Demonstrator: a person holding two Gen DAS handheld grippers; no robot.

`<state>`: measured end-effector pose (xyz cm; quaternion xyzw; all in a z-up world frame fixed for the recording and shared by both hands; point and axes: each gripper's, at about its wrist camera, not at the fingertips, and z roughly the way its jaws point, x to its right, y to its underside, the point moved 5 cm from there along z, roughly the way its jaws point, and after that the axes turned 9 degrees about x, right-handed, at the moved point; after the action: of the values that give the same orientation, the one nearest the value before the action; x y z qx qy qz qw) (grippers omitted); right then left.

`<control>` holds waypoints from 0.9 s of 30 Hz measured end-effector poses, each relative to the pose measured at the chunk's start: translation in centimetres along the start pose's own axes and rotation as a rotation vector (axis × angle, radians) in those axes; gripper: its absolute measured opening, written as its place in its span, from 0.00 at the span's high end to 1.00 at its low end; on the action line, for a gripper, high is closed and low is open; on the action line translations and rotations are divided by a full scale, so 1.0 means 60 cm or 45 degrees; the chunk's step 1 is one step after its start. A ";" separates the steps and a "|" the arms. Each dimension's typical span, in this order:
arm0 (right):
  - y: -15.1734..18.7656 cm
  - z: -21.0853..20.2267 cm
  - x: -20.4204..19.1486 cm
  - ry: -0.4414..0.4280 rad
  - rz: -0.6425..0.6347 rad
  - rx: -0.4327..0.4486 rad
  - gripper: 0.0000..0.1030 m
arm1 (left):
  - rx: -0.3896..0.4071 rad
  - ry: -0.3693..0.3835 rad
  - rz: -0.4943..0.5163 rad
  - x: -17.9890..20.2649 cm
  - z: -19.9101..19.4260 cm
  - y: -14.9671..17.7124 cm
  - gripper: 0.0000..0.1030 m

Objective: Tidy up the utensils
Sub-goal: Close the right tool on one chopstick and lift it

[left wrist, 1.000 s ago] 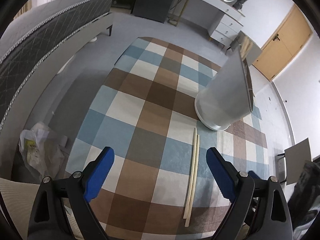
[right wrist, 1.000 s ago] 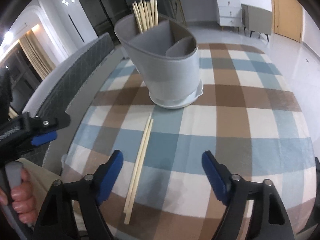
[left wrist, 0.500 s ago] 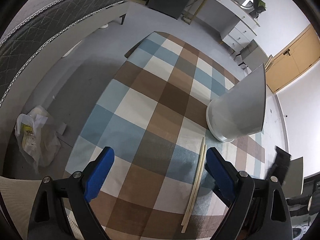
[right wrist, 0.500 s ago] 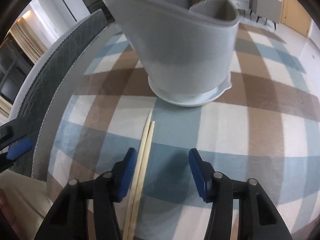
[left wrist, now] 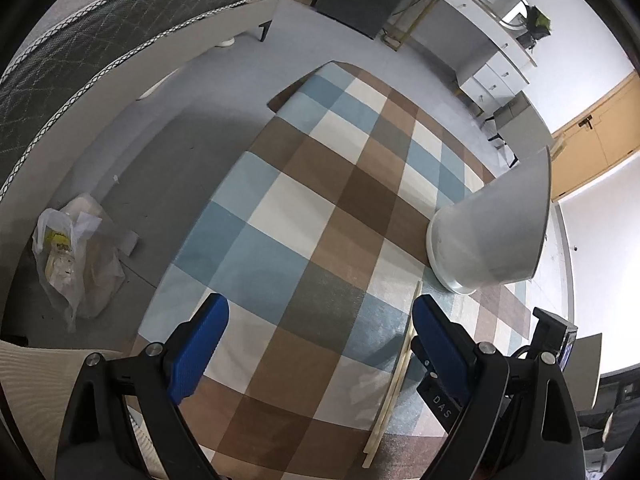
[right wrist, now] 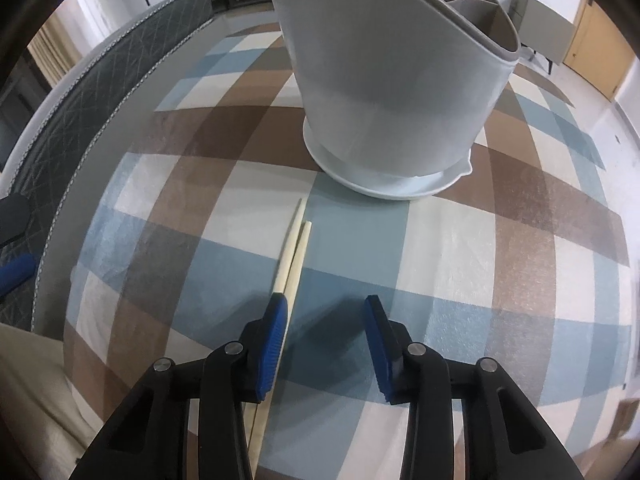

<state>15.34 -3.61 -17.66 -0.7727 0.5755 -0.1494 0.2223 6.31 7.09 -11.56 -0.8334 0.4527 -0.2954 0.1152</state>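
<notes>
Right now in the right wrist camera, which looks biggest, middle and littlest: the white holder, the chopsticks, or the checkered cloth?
1. checkered cloth, filling most of the view.
2. white holder, though it sits close to the camera, which enlarges it.
3. chopsticks, long but very thin, partly hidden behind the right gripper.

My left gripper (left wrist: 318,332) hangs wide open over the checked cloth (left wrist: 320,216). I see the chopsticks (left wrist: 394,376) beside its right finger, and the grey holder (left wrist: 492,236) beyond.

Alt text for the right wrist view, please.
The open right tool hangs low over a pair of chopsticks on a checked tablecloth, its left pad over them. A grey utensil holder stands just beyond.
</notes>
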 end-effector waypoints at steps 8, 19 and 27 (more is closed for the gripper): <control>-0.014 0.021 -0.029 0.083 -0.082 -0.051 0.66 | 0.039 -0.035 -0.030 -0.011 -0.008 -0.008 0.12; 0.009 0.010 -0.034 0.007 -0.113 -0.037 0.93 | 0.009 -0.036 -0.064 -0.018 -0.001 -0.006 0.12; 0.012 0.007 -0.014 -0.020 -0.122 -0.045 0.91 | -0.001 -0.035 -0.064 -0.018 0.000 -0.005 0.12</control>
<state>14.67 -2.90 -18.36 -0.8043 0.5386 -0.1437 0.2057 6.04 8.14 -11.82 -0.8486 0.4300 -0.2864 0.1136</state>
